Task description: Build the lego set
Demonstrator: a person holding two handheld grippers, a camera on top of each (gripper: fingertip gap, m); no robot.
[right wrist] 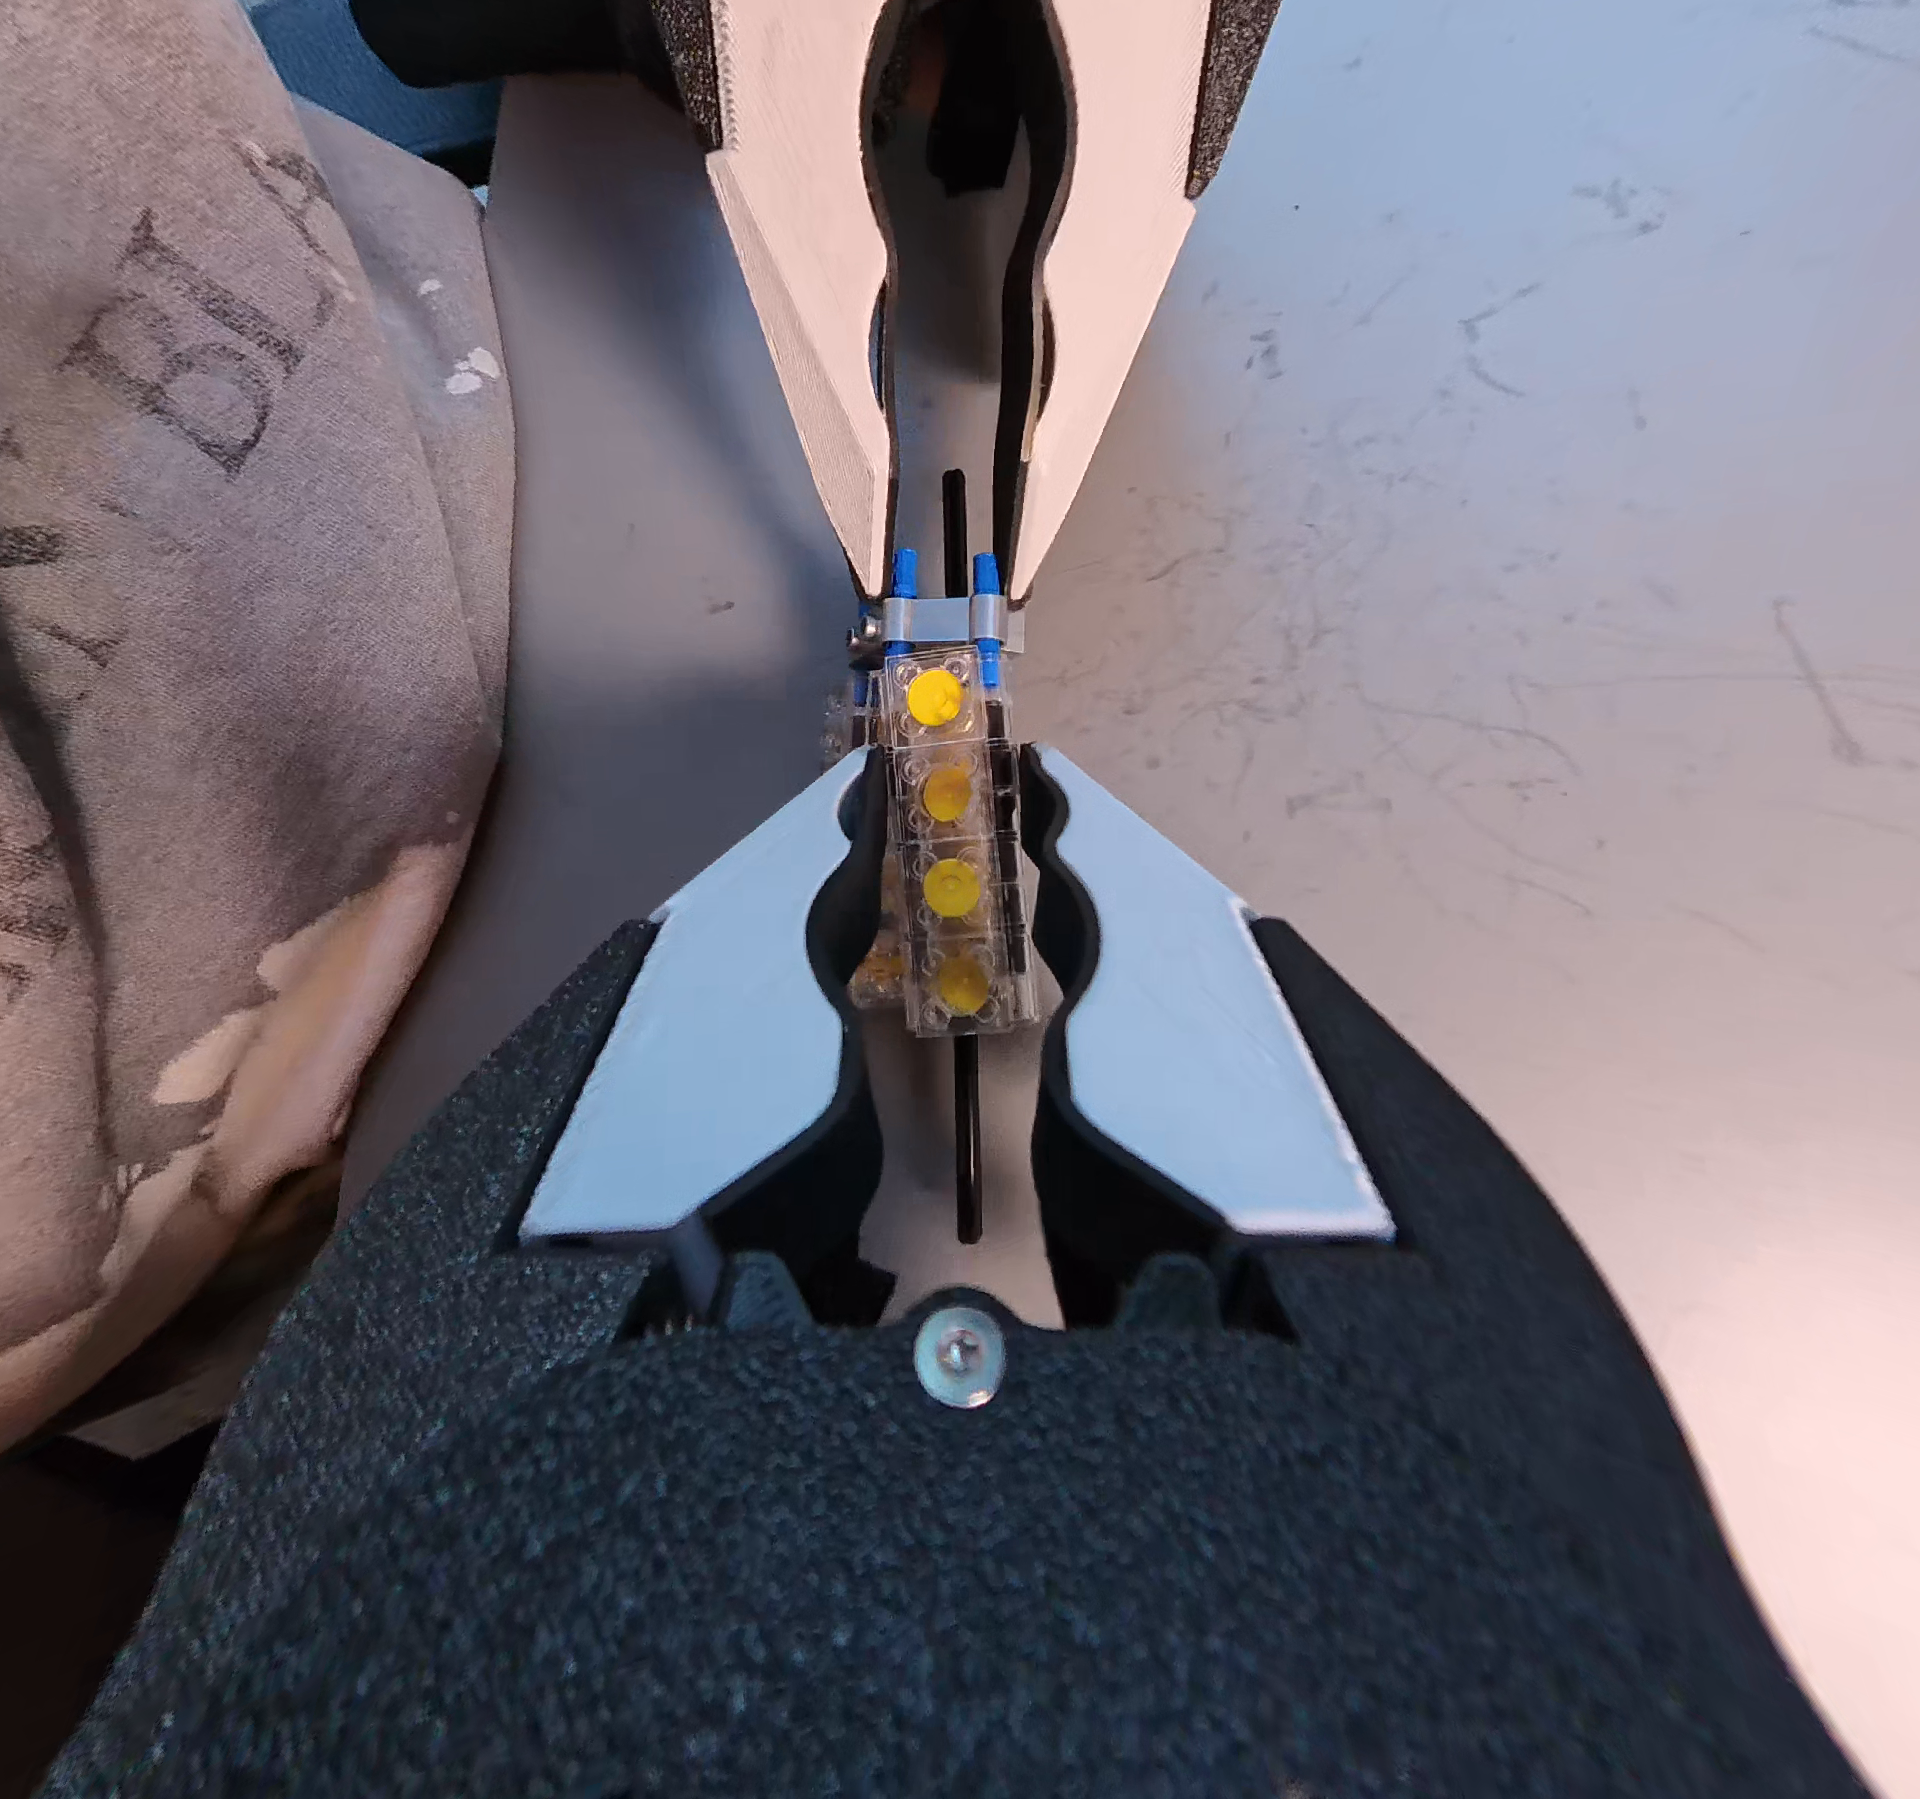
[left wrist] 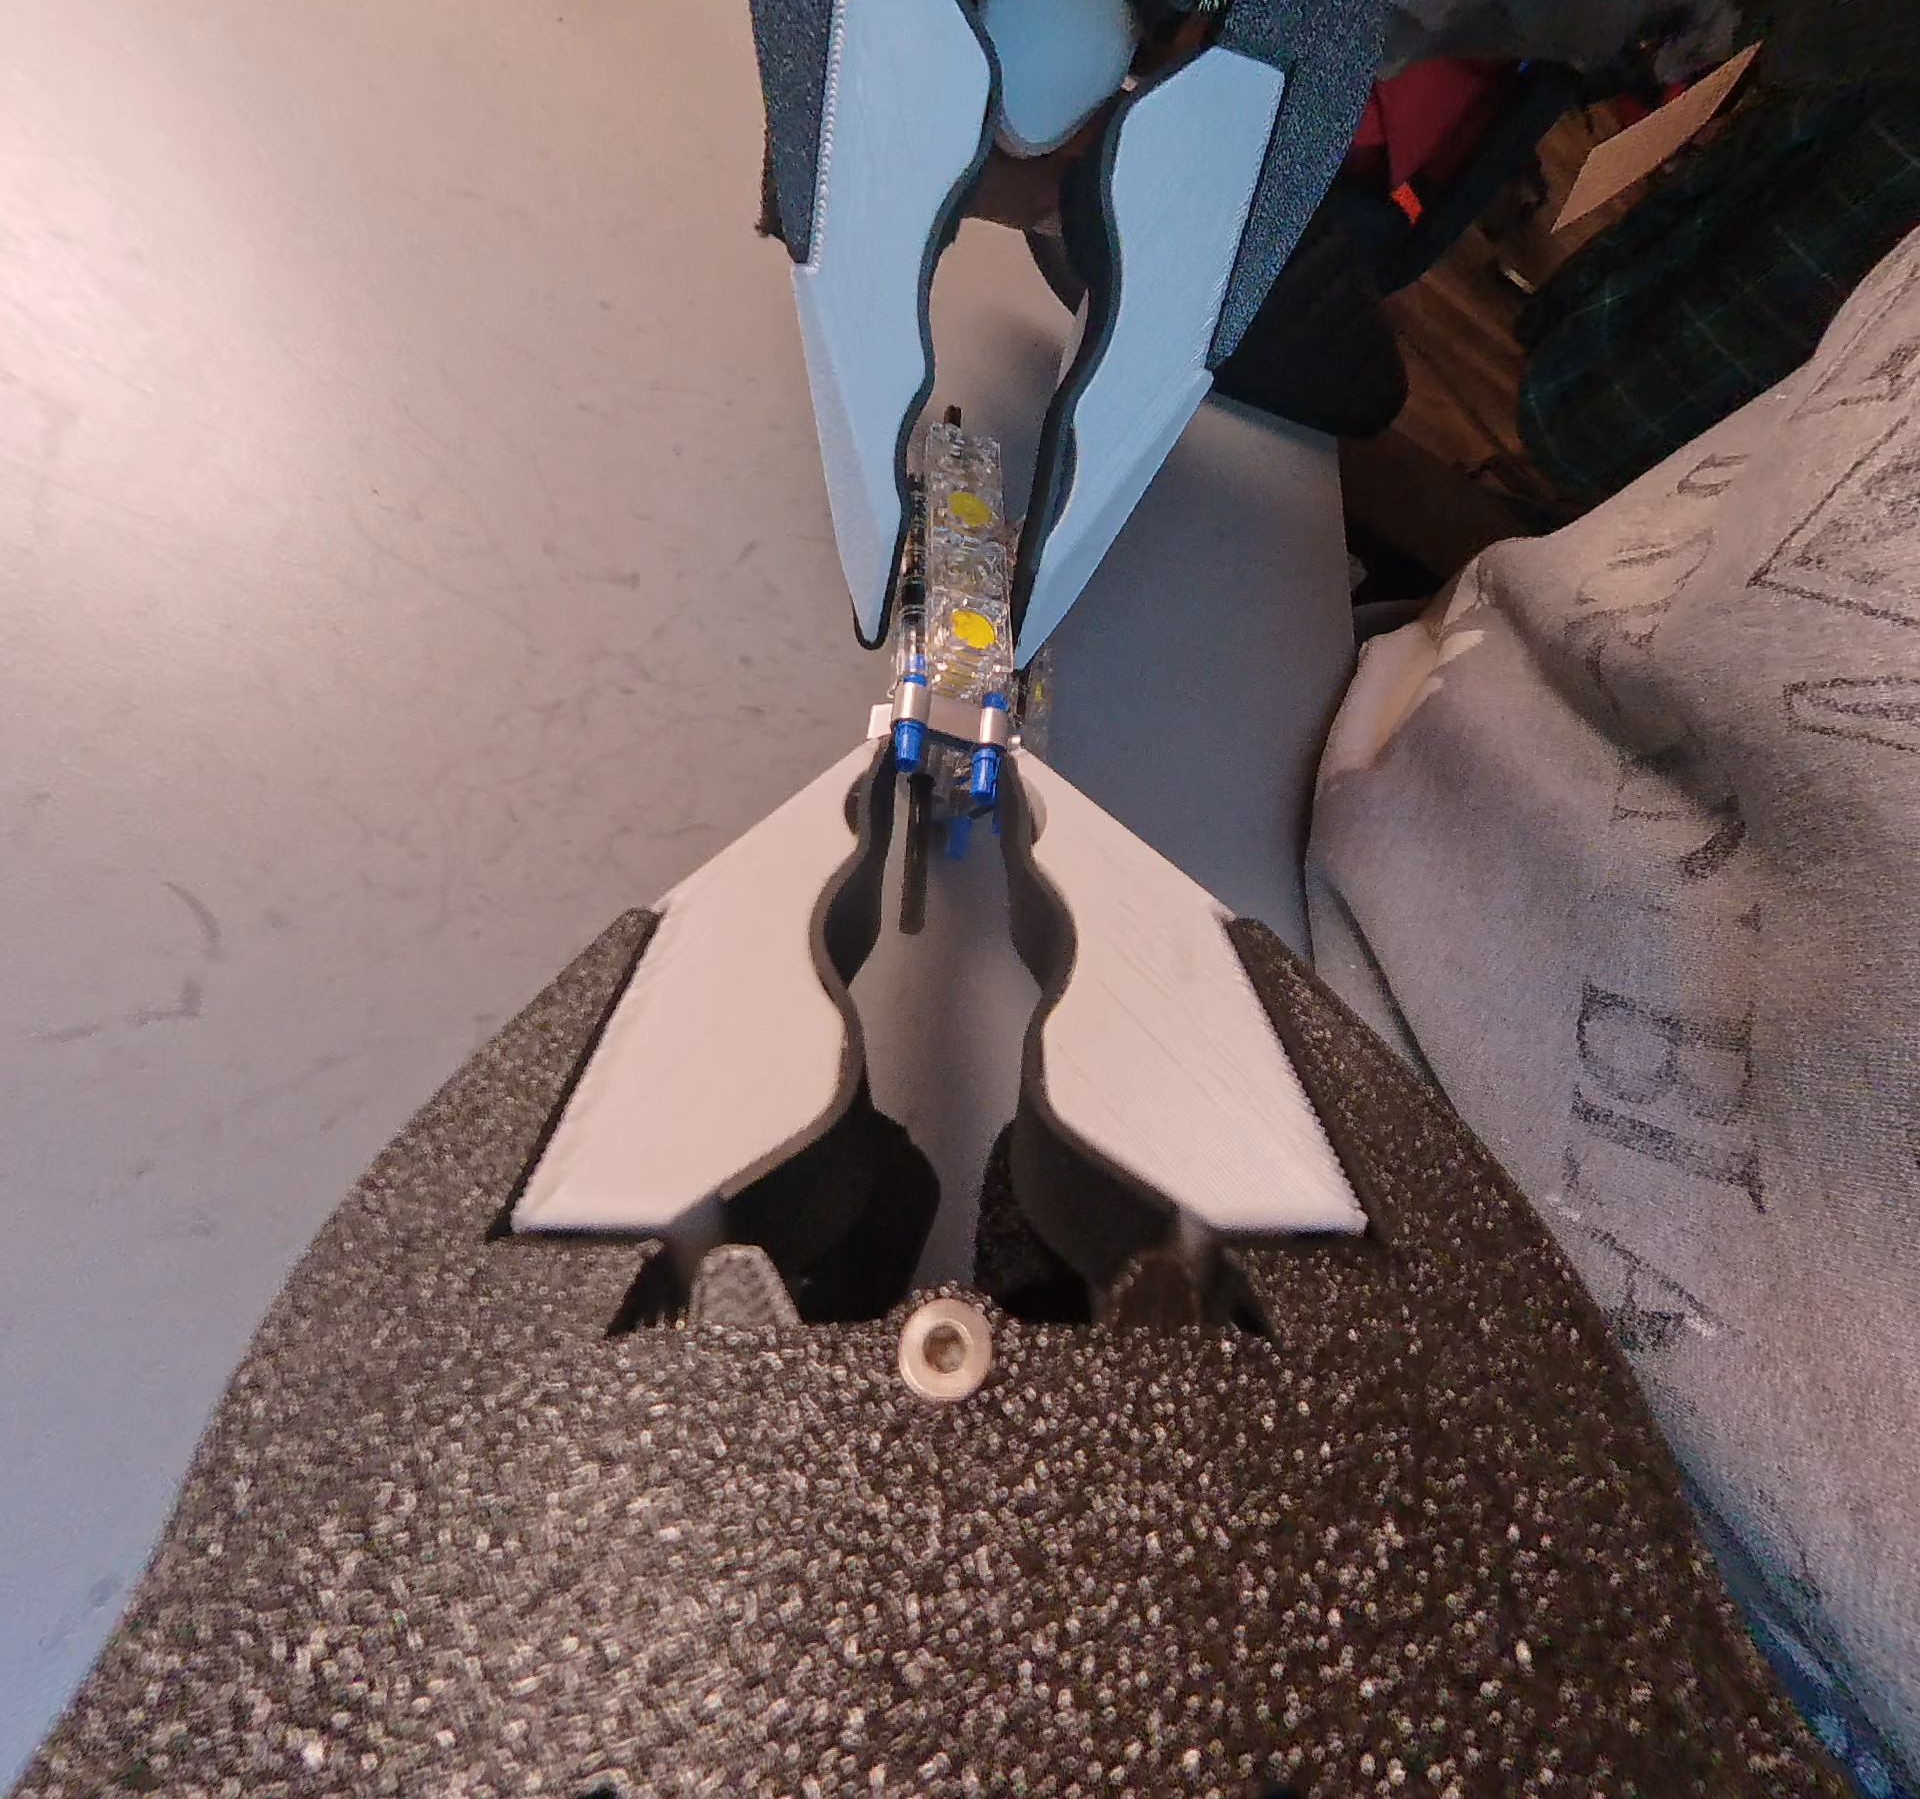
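Both claws, left [left wrist: 940,762] and right [right wrist: 940,762], clamped on one clear yellow-studded brick strip [right wrist: 951,835], unlabelled

- Both views are bright and evenly lit, with a warm pinkish cast on the desk [right wrist: 1507,502].
- Soft shadows fall under each claw; there is no harsh glare.
- Strong wide-angle distortion bends the edges and swells the nearest parts.
- The right wrist view shows slight motion blur on the grey fabric [right wrist: 208,502]; the left wrist view's far background is dim and soft.
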